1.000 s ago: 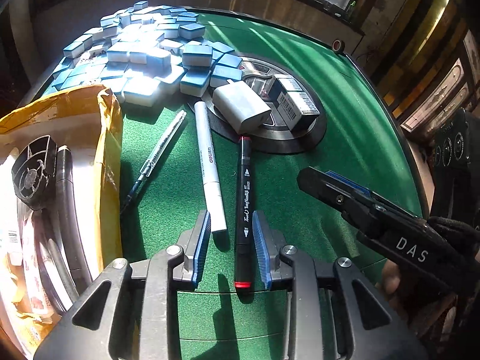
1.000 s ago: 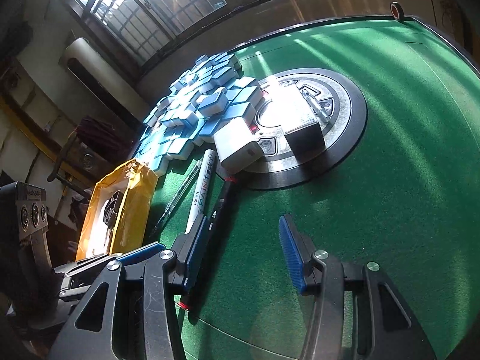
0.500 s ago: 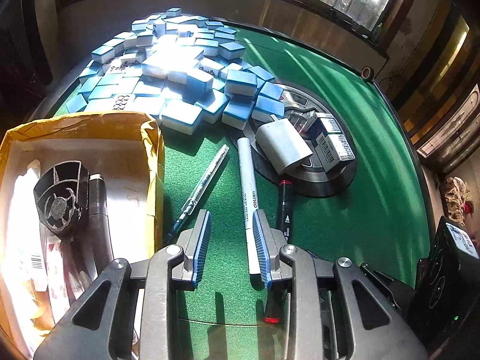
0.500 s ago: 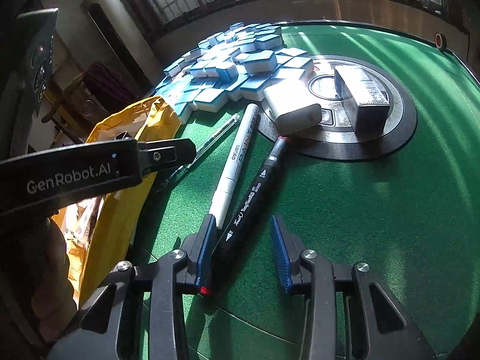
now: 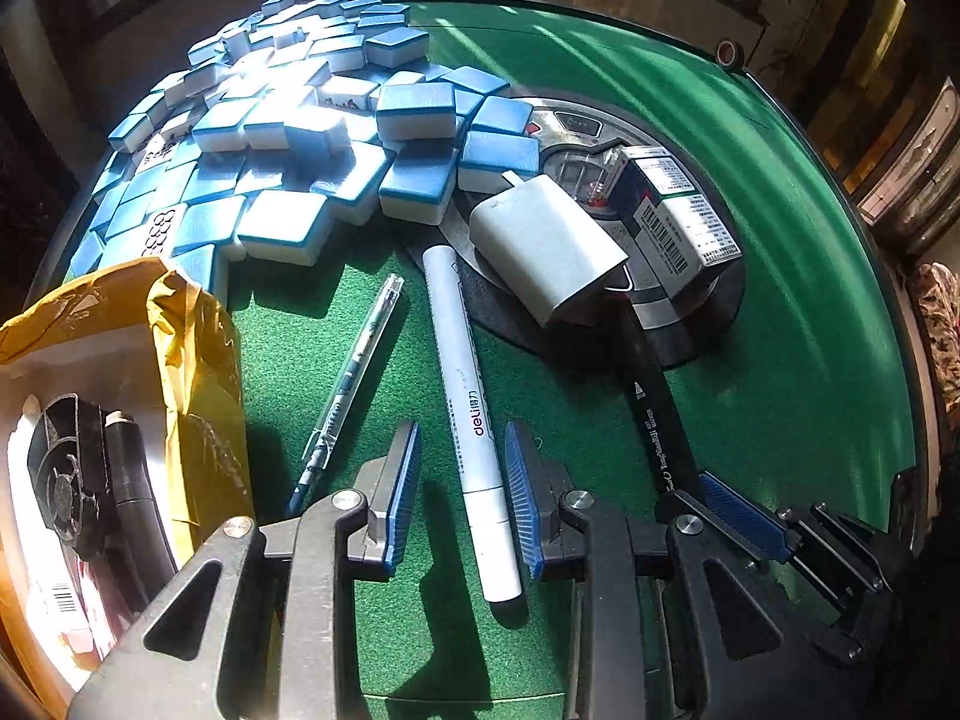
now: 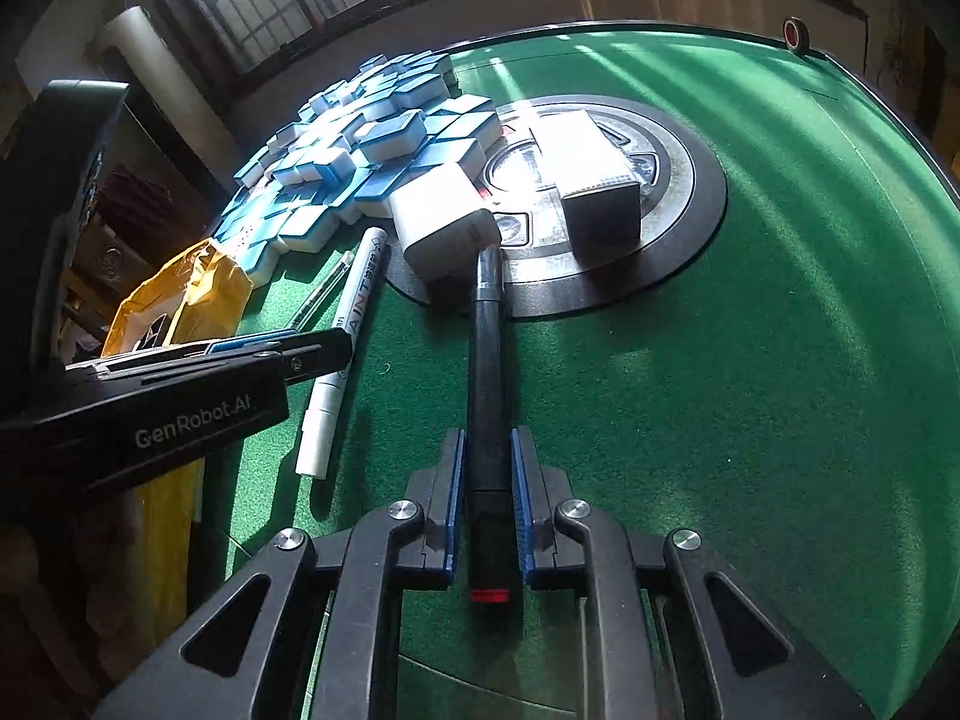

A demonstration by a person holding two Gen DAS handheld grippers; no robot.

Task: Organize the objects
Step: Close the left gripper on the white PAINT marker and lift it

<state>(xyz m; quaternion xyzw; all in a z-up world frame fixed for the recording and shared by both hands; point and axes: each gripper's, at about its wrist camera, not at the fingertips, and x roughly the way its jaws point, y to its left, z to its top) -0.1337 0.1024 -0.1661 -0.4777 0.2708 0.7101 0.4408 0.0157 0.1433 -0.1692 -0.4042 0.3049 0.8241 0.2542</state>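
A white paint marker (image 5: 474,420) lies on the green felt table (image 5: 810,330) between the fingers of my left gripper (image 5: 462,429), which is open, its blue pads clear of the marker. To its right lies a black marker with a red end (image 6: 486,360). My right gripper (image 6: 486,438) straddles it, jaws closing, pads pressing its sides. In the left wrist view the right gripper (image 5: 720,498) sits low right on the black marker (image 5: 654,420). The left gripper (image 6: 312,354) shows over the white marker (image 6: 354,324).
A clear pen (image 5: 354,372) lies left of the white marker. Beyond are a white charger block (image 5: 540,246), a barcoded box (image 5: 678,210) on the round centre console (image 5: 708,324), and a heap of blue mahjong tiles (image 5: 300,138). A yellow bag (image 5: 198,372) holds a black fan part (image 5: 60,480).
My left gripper shifted from over the black marker to straddle the white marker. My right gripper came in over the black marker and narrowed its jaws onto it.
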